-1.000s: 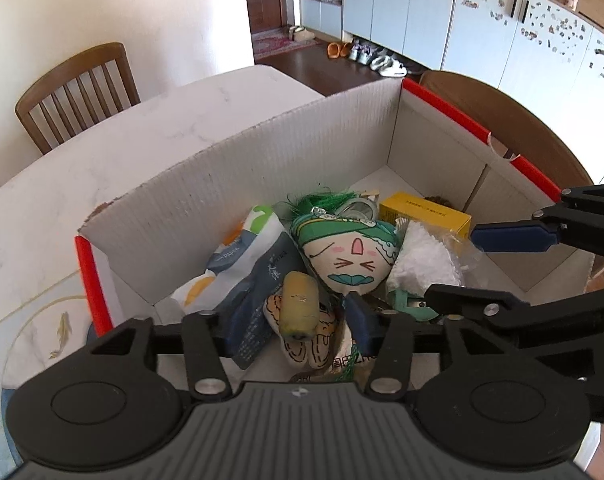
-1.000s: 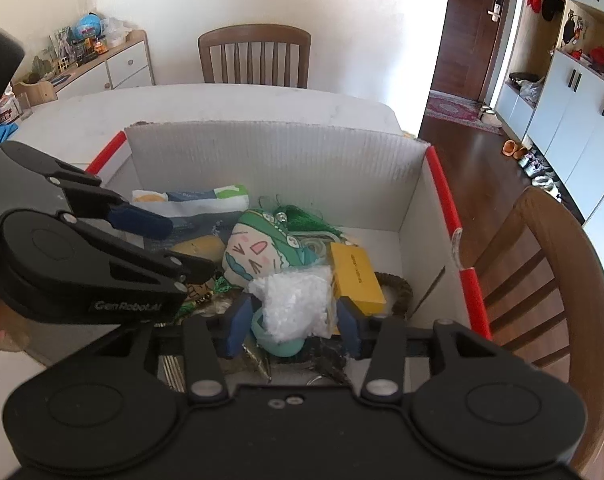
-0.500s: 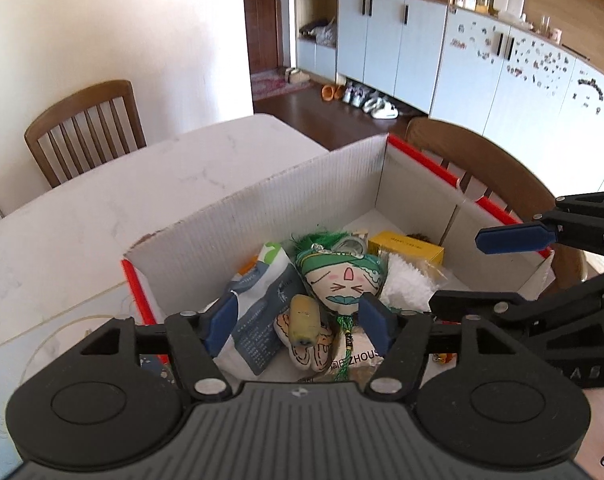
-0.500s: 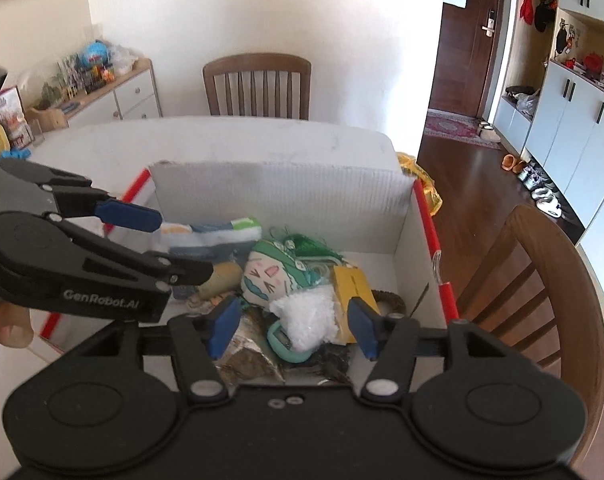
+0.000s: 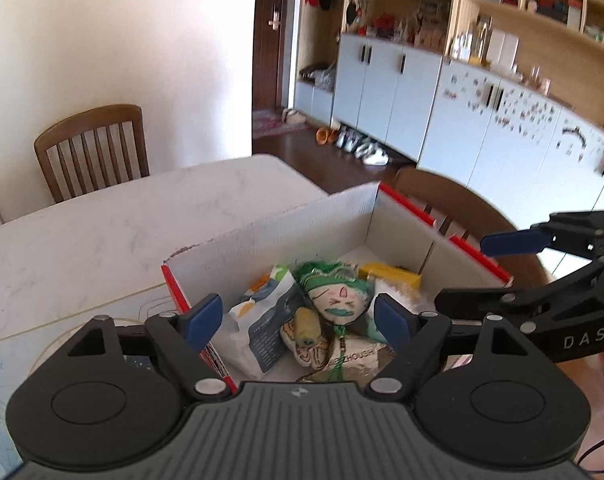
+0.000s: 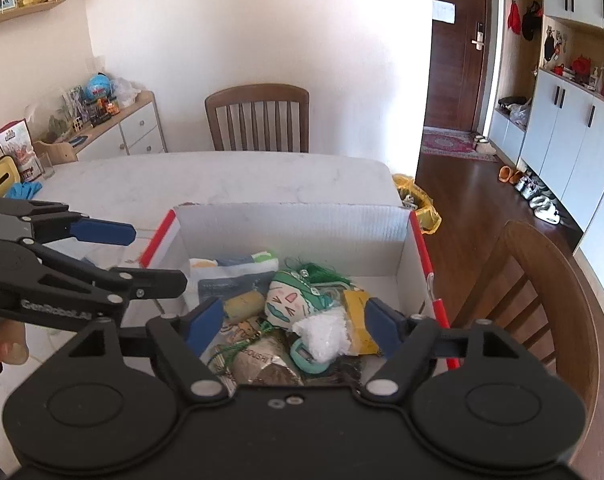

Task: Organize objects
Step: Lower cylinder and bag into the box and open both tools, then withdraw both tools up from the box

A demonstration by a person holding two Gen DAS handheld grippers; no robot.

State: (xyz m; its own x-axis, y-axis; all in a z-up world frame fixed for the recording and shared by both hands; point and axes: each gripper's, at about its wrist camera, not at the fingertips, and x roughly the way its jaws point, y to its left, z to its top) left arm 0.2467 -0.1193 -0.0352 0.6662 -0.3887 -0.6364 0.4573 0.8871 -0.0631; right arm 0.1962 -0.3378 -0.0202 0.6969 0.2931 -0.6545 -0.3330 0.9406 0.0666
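Note:
A white cardboard box with red edges [image 5: 286, 228] [image 6: 294, 224] stands on the marble table. In it lie a green-haired face doll [image 5: 339, 292] [image 6: 292, 300], a blue-white snack bag [image 5: 262, 320] [image 6: 230, 272], a yellow box [image 5: 389, 274] [image 6: 357, 320], a yellowish cylinder [image 5: 307, 326] [image 6: 244, 304], a white crinkled bag [image 6: 321, 334] and a teal ring [image 6: 302, 360]. My left gripper [image 5: 298, 322] is open and empty above the box's near left side. My right gripper [image 6: 292, 326] is open and empty above the near right side.
The marble table [image 5: 122, 220] stretches beyond the box. Wooden chairs stand at the far side [image 6: 258, 118] and at the right [image 6: 541, 280]. A yellow bag [image 6: 417, 200] sits off the table's far corner. A sideboard with clutter [image 6: 114, 124] lines the left wall.
Both grippers have risen and drawn back from the box, so it looks smaller and lower. Both sets of jaws have opened wider. The box contents have not moved.

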